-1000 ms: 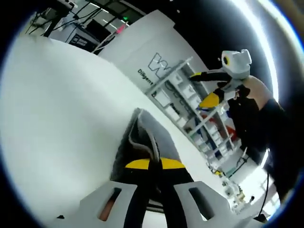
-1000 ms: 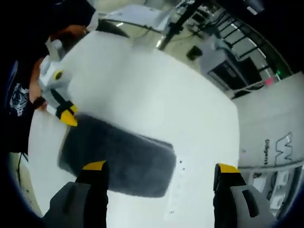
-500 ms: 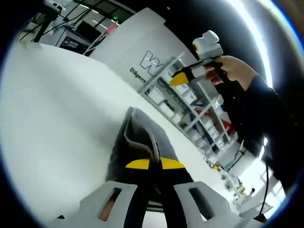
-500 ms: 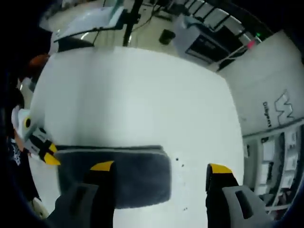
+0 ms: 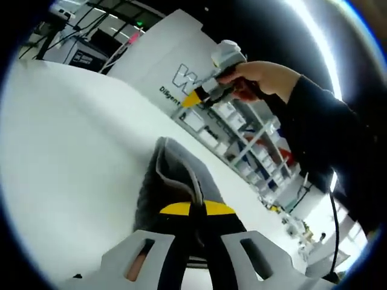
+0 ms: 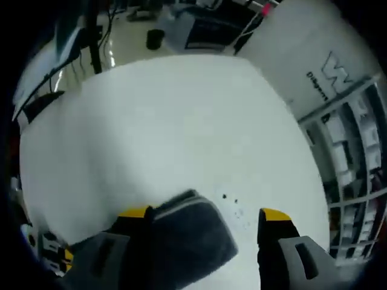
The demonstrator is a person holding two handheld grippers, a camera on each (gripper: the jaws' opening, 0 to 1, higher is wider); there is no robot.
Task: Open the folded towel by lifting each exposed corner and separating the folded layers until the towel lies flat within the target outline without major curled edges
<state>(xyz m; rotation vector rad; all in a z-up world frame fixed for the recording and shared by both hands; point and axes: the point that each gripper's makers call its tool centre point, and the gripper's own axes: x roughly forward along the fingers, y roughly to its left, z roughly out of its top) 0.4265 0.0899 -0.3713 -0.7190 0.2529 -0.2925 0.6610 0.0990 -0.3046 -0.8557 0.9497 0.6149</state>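
A folded grey towel (image 5: pixel 175 175) lies on the white table (image 5: pixel 72 139). My left gripper (image 5: pixel 190 211) is shut on the towel's near edge, and the layers fan out just beyond its yellow tips. Held in a person's hand, my right gripper (image 5: pixel 195 99) hangs above the towel's far end. In the right gripper view, the towel's end (image 6: pixel 193 232) lies below and between the open jaws of my right gripper (image 6: pixel 204 214). I cannot tell whether the jaws touch the cloth. Part of my left gripper (image 6: pixel 51 254) shows at the lower left edge.
A white banner with dark lettering (image 5: pixel 175 66) stands behind the table, beside shelves of small boxes (image 5: pixel 242 139). Equipment and cables (image 6: pixel 199 30) sit on the floor beyond the table's far edge. Small dark specks (image 6: pixel 225 197) mark the table (image 6: pixel 157 127) near the towel.
The right gripper has swung across and come over the towel's far end, which now lies between its jaws. The left gripper has kept its hold, and the towel has hardly moved.
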